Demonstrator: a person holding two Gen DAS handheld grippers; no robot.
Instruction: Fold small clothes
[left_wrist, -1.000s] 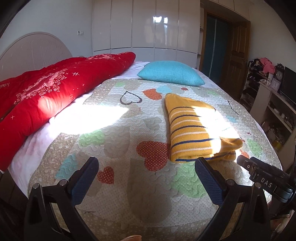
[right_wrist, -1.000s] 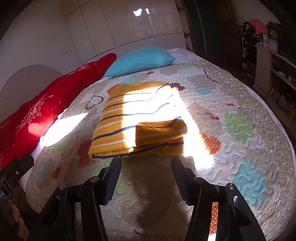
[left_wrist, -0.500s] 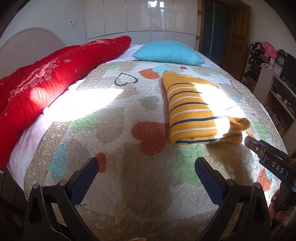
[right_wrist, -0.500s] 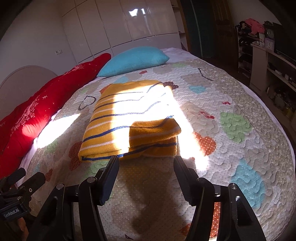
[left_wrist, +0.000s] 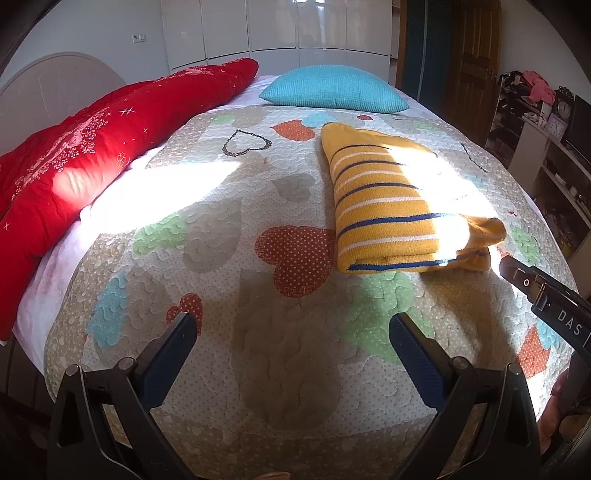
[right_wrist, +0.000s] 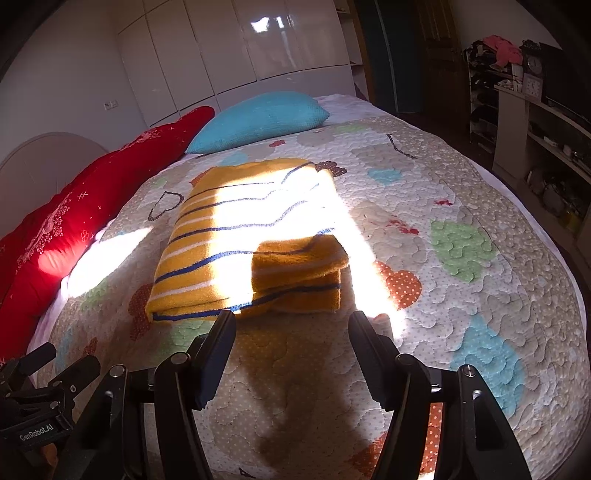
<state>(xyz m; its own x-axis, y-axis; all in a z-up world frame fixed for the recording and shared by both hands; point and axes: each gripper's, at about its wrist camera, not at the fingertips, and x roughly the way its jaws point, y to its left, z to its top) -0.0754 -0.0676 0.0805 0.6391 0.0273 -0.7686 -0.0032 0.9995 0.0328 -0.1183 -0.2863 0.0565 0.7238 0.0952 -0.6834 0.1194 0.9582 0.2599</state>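
A yellow garment with blue and white stripes (left_wrist: 391, 206) lies folded in a thick rectangle on the quilted bed cover (left_wrist: 258, 280). It also shows in the right wrist view (right_wrist: 229, 243), partly in bright sunlight. My left gripper (left_wrist: 293, 325) is open and empty, above the cover to the left of and nearer than the garment. My right gripper (right_wrist: 291, 323) is open and empty, just short of the garment's near edge. The right gripper's body (left_wrist: 550, 306) shows at the right edge of the left wrist view.
A long red cushion (left_wrist: 92, 155) lies along the bed's left side and a turquoise pillow (left_wrist: 332, 90) at the far end. White wardrobes (right_wrist: 240, 48) stand behind. Cluttered shelves (right_wrist: 535, 122) stand right of the bed.
Both grippers have drawn back slightly from the garment and risen a little. The folded garment has not moved. Both grippers stayed open.
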